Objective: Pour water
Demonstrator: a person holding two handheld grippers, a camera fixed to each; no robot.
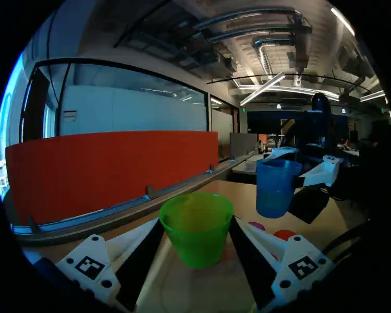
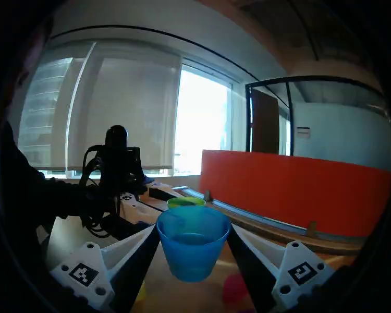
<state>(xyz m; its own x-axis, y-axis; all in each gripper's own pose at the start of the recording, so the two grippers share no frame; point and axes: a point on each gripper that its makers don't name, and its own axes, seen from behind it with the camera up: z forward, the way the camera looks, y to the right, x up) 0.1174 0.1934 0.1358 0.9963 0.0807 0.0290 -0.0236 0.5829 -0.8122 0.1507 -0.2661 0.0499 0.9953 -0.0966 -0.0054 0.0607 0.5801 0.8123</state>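
1. Jaws of the left gripper (image 1: 196,225) were clamped on the green cup (image 1: 196,235); jaws of the right gripper (image 2: 193,230) gripped the blue cup (image 2: 193,255).
2. An orange partition (image 1: 112,167) lined one edge of the table (image 1: 245,194).
3. Both cups were upright above the table, apart from each other; the blue cup held water.

Translucent glossy plastic: green cup (image 1: 196,229), blue cup (image 2: 193,250). Smooth wood: table (image 1: 242,194).
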